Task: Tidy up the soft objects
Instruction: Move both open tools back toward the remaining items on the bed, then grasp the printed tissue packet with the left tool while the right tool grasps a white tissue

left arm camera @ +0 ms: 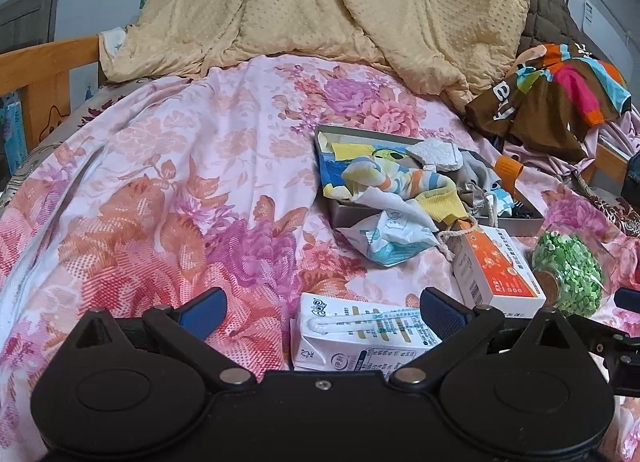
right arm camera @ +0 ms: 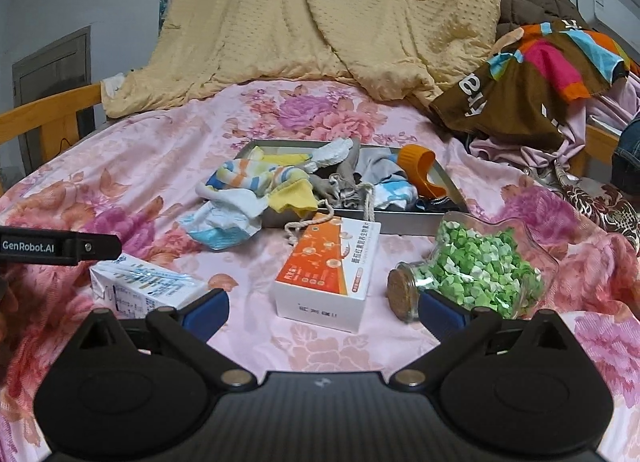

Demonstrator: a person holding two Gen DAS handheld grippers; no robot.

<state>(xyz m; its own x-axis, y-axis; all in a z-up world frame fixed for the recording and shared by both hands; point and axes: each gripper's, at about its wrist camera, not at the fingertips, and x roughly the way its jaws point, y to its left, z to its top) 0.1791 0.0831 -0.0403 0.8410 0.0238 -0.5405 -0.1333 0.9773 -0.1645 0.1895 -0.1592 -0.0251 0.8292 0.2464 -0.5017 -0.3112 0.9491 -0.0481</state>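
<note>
both grippers (left arm camera: 320,312) (right arm camera: 322,312) spread empty, milk carton (left arm camera: 360,338) beneath left, tray (right arm camera: 404,220) beyond

Milk carton (left arm camera: 360,338) partly hidden behind the left tool's body at lower centre; jar (left arm camera: 570,274) cut short by black linkage; carton print too small to read.

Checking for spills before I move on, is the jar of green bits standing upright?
No, the jar lies on its side on the bedspread, cork end toward the camera.
</note>
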